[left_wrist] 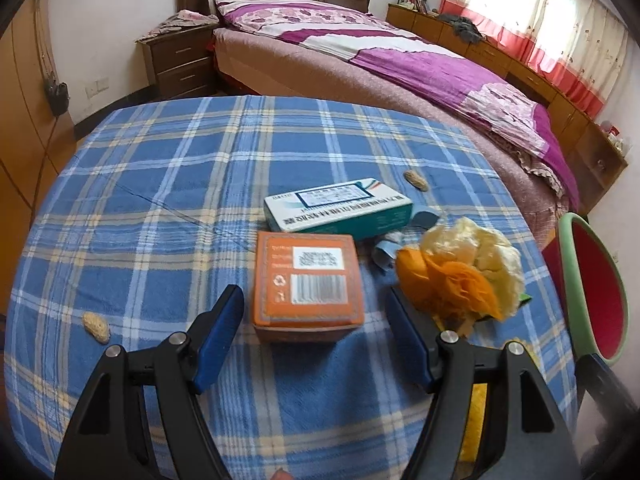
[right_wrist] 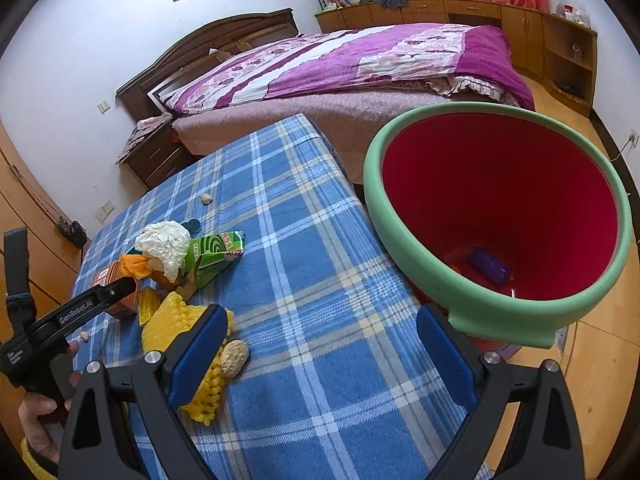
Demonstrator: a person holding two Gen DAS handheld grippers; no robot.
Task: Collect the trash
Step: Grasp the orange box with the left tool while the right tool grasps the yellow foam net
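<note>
An orange box [left_wrist: 307, 282] lies on the blue plaid table [left_wrist: 160, 200], just ahead of my open left gripper [left_wrist: 314, 312], whose jaws stand to either side of it without touching. Behind it lies a teal and white box [left_wrist: 338, 210]; to the right is a crumpled yellow and orange wrapper [left_wrist: 464, 268]. Peanut shells [left_wrist: 96, 326] lie scattered. My right gripper [right_wrist: 320, 344] is open and empty over the table edge, beside a green-rimmed red bin [right_wrist: 500, 208] holding a purple item [right_wrist: 490, 266]. Yellow foam netting [right_wrist: 188, 328], a peanut shell [right_wrist: 235, 358] and a green box [right_wrist: 212, 254] lie to its left.
The bin stands off the table's right edge, seen also in the left wrist view [left_wrist: 592, 280]. A bed with a purple quilt [left_wrist: 400, 52] lies beyond the table, with a nightstand [left_wrist: 180, 60] at the left. The left gripper also shows in the right wrist view [right_wrist: 120, 288].
</note>
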